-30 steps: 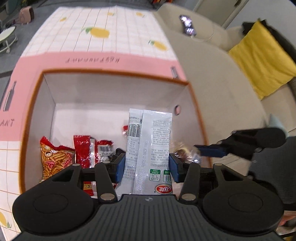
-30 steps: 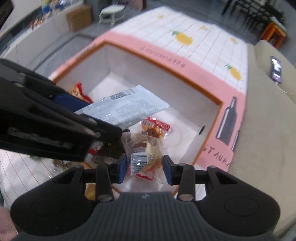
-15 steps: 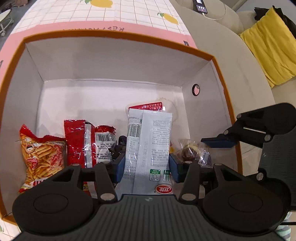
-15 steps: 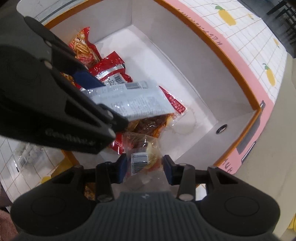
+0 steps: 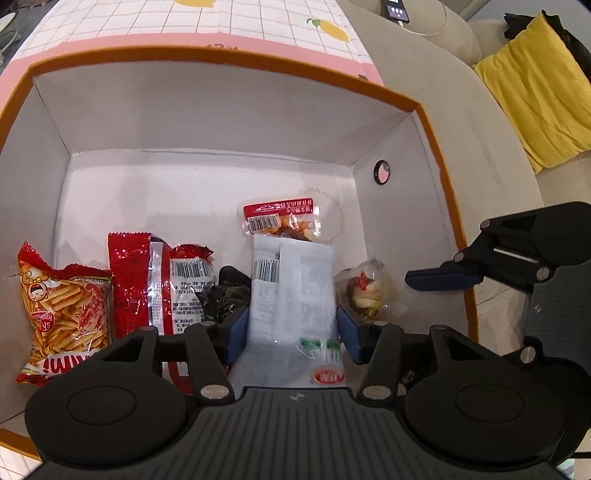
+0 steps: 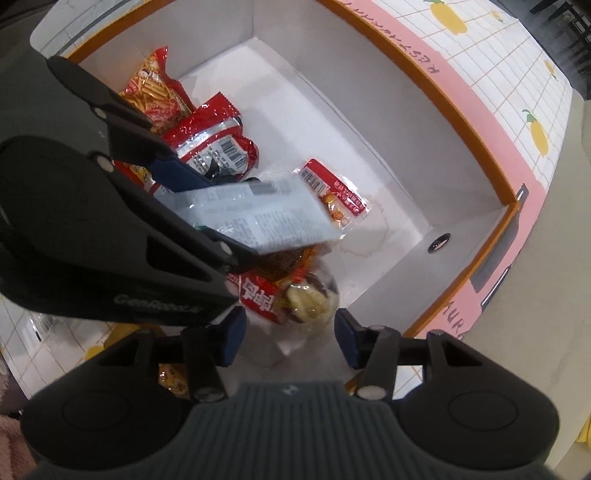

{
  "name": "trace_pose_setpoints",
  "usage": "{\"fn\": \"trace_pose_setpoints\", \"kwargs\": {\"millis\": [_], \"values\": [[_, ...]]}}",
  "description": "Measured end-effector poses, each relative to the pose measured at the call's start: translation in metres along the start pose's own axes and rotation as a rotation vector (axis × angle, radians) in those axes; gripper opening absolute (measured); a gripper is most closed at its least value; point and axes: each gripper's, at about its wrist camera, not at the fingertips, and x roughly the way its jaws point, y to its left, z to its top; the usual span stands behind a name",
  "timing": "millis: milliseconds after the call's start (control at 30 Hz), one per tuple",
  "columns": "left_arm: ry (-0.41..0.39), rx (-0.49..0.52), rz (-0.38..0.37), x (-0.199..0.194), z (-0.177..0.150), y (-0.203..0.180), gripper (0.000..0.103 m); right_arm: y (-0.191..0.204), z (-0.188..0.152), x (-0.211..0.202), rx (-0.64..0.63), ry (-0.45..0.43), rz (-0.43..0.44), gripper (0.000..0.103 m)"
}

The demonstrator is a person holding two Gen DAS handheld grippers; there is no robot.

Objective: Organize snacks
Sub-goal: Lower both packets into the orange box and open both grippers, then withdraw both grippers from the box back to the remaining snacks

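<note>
**crumbs42:** Box (image 5: 229, 110) first, since it's the biggest thing here: white inside, orange rim, sitting on the pink lemon-print cloth (image 5: 258, 22) next to a beige sofa (image 5: 443, 92). Inside it, along the near wall, are a chip bag (image 5: 62, 306) at the left corner and a red foil pack (image 5: 147, 284) beside that. A red-label pouch (image 5: 282, 219) lies flat around mid-floor.

**tongs_guy:** And the grippers?

**crumbs42:** Both are over the box. The left gripper (image 5: 291, 332) has just been opening. The white packet (image 5: 291, 295) is blurred between the blue pads, so I'd say it's slipping free, not pinched. The right gripper (image 6: 290, 334) has also just opened. Its little clear-wrapped snack (image 6: 306, 299) sits below the spread pads, near the right wall, resting against another red packet.

**tongs_guy:** How would these handle?

**crumbs42:** My guess is light, crinkly and slick. The film bags squash easily, so chips could crush. I'd grab the sealed end seams or pinch across the flat middle of the white packet. The small wrapped one is soft, so go gently.
</note>
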Motion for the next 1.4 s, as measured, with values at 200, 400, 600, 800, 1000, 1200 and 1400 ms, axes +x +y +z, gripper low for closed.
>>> {"fn": "trace_pose_setpoints", "kwargs": {"millis": [200,400,600,800,1000,1200,1400], "values": [[-0.021,0.033,0.003,-0.013,-0.004,-0.009,0.068,0.003,-0.005,-0.005,0.017,-0.005,-0.002,0.052],[-0.068,0.09,0.036,-0.038,-0.015,-0.022,0.068,0.005,-0.015,-0.019,0.064,-0.036,0.014,0.053],[-0.177,0.141,0.099,-0.075,-0.034,-0.029,0.068,0.014,-0.031,-0.047,0.125,-0.119,-0.017,0.053],[-0.261,0.2,0.15,-0.109,-0.059,-0.039,0.068,0.027,-0.054,-0.072,0.209,-0.205,-0.041,0.053],[-0.329,0.221,0.159,-0.136,-0.09,-0.043,0.068,0.056,-0.079,-0.093,0.242,-0.288,-0.053,0.053],[-0.371,0.185,0.155,-0.15,-0.125,-0.037,0.068,0.086,-0.111,-0.101,0.317,-0.409,-0.078,0.053],[-0.402,0.111,0.141,-0.153,-0.158,-0.021,0.068,0.116,-0.15,-0.089,0.458,-0.524,-0.1,0.053]]}}
